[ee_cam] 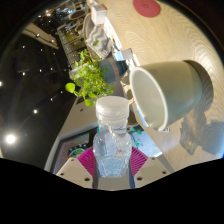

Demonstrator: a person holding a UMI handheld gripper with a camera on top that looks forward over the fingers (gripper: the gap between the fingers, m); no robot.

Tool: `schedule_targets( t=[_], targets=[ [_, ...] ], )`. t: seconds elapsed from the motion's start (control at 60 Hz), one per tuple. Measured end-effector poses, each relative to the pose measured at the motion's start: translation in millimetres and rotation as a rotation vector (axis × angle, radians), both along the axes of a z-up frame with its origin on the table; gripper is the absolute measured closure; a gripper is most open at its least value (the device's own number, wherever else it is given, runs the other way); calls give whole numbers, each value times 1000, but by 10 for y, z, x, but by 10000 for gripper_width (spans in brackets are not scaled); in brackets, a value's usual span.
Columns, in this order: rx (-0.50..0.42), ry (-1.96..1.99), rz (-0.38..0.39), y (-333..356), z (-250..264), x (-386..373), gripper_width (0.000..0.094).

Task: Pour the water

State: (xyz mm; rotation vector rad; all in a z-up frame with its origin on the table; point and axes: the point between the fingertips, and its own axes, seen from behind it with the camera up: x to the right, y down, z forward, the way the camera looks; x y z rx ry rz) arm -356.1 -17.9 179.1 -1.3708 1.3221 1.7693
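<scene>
Fingers (112, 165) clamp a water bottle (112, 140), tilted toward the white cup (170, 92).

1. One clear plastic bottle (113, 135) with a white cap, standing between the fingers of the tool.
2. One pale mug (168, 92), lying tilted on its side with its mouth toward the bottle.
3. One leafy green plant (90, 76) beyond the bottle.
4. One round red disc (147, 7) on the far part of the worktop.
5. One tool (113, 160), with two fingers and two pink pads (88, 160).
6. One worktop (190, 35), pale in colour.
</scene>
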Motion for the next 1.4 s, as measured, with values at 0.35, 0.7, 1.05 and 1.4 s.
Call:
schedule_targets(
  t=[0.35,0.7,1.05,1.4],
  targets=[
    [285,-1150,-18,20,750,818,526],
    [229,-1888,12,54,-64,2456,526],
    [142,-1928,183,-64,-1343,2897,523],
    [119,-1889,206,-98,-1594,2973,416]
  ],
)
